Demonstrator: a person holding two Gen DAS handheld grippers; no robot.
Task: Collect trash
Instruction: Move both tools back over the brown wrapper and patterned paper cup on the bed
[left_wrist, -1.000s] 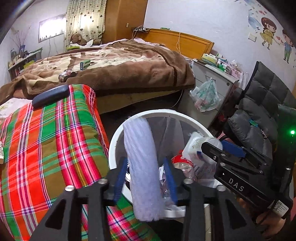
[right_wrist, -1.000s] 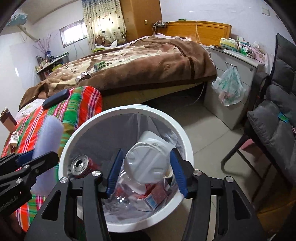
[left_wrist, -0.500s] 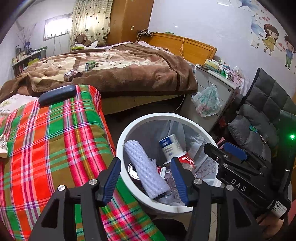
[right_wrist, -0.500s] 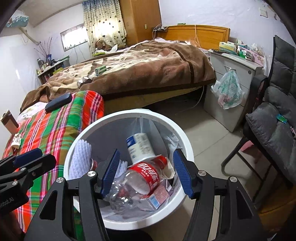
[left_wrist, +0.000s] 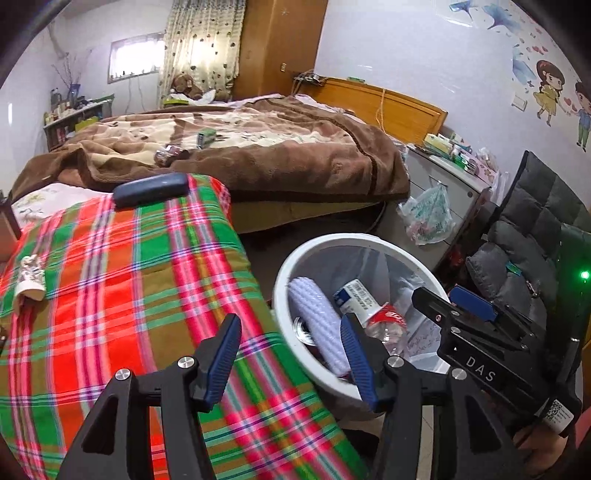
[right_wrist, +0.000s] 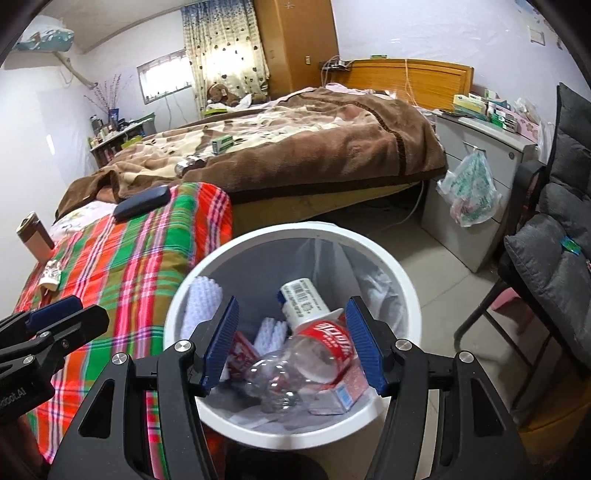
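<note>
**Both tools empty; latest trash now in the bin**

Left to right. The plaid blanket (left_wrist: 122, 295) still carries a small white scrap (left_wrist: 31, 275) and a dark case (left_wrist: 149, 190). The left tool (left_wrist: 290, 363), which held the white foam sleeve (left_wrist: 319, 325) a second ago, has just been opening and now stands apart with nothing between its fingers, drawn back over the blanket edge. The sleeve leans inside the white bin (right_wrist: 406, 284). The right tool (right_wrist: 291, 341) has likewise opened and hangs empty above the bin; the clear bottle (right_wrist: 314, 350) lies among the trash below. Judgement: both drops done; a can (left_wrist: 170, 153) and small box (left_wrist: 205, 138) on the bed remain.
</note>
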